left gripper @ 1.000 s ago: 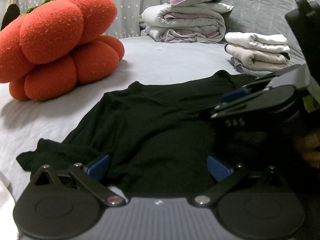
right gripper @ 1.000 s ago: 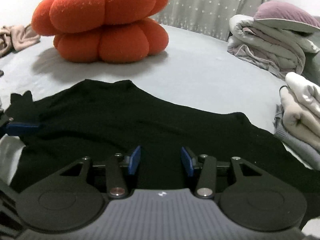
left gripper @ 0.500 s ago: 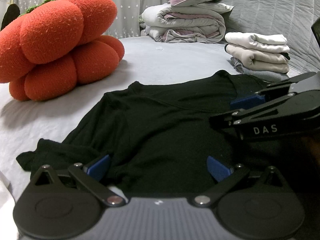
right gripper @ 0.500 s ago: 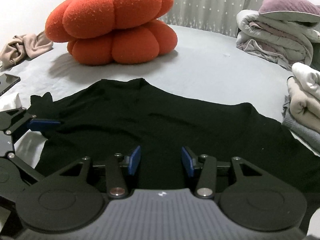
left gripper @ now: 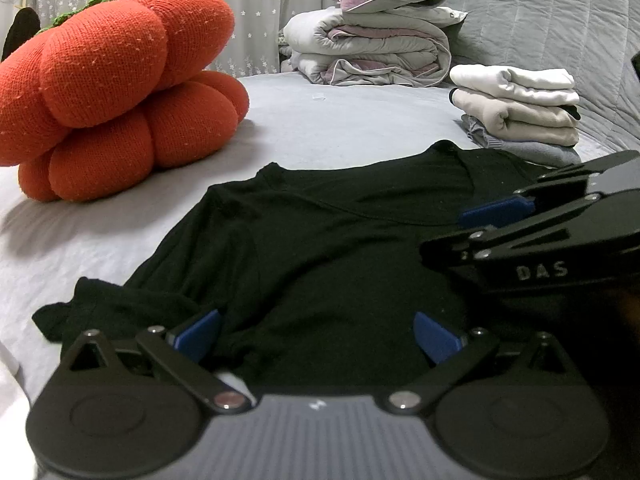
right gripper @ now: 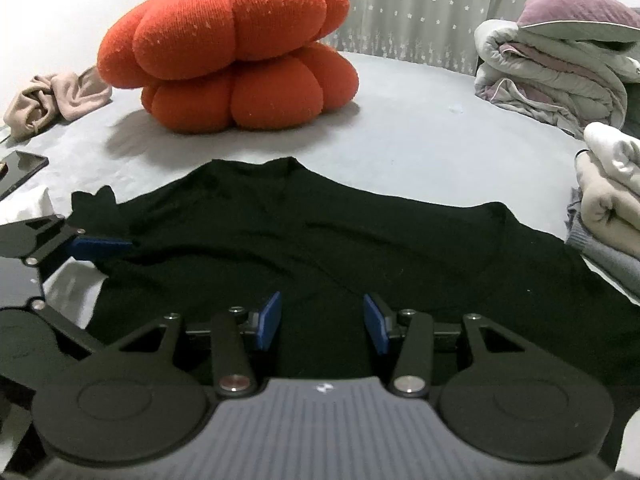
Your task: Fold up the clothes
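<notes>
Both tools low over black shirt (left gripper: 320, 248), fingers spread: left tool (left gripper: 316, 336), right tool (right gripper: 320, 320)

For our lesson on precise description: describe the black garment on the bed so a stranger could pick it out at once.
Start at the big orange pumpkin-shaped cushion on the grey bed. In front of it lies the black T-shirt, spread flat beside a stack of folded clothes. It is the only black, unfolded garment; the stack is pale and folded.
</notes>
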Demonstrator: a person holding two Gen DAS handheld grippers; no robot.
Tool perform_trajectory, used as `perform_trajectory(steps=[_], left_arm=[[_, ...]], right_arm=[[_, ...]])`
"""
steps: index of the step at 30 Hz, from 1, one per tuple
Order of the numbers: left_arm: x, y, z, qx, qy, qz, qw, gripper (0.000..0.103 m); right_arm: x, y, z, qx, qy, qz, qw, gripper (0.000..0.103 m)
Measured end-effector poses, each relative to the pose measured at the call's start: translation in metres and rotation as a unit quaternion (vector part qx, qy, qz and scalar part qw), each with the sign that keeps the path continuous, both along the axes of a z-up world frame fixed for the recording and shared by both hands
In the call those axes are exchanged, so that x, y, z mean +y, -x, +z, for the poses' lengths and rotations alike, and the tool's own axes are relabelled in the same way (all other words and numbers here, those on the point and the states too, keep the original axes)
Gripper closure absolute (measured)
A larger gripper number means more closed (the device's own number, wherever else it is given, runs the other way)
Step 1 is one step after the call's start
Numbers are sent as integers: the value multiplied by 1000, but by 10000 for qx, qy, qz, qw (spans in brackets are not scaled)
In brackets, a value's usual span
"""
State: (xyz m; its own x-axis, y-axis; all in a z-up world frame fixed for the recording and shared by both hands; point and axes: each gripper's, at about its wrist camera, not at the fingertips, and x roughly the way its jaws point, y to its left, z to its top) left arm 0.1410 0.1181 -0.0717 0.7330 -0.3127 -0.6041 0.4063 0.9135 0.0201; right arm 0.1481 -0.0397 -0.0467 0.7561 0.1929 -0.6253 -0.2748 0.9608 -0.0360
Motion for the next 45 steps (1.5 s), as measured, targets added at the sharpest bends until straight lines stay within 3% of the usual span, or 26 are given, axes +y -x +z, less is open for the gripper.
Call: perform_trajectory(steps=[9, 19, 31, 35, 37, 39, 45], left_arm=[[0, 0, 0, -1, 0, -1, 10000, 0], [0, 0, 0, -13, -3, 1, 10000, 0], [-4, 4, 4, -83, -122, 49, 9999, 0], [-7, 26, 15, -512, -212, 242, 9982, 0], [-5, 33, 20, -521, -118, 353, 9979, 0], [-5, 39, 19, -572, -269, 669, 9958, 0], [-6, 42, 13, -567, -881, 1758, 9788, 1]], right_arm=[[-24, 37, 14, -1, -230, -45, 9997, 53], [-79, 86, 32, -138, -317, -131, 9993, 49], [-122, 114, 26, -147, -404, -334, 9985, 48], [-122, 116, 20, -95, -283, -332, 9990, 46], [-122, 116, 17, -65, -201, -338, 9992, 45], [-122, 117, 14, -35, -143, -355, 9993, 45], [-125, 119, 7, 24, -72, -483, 9988, 41]])
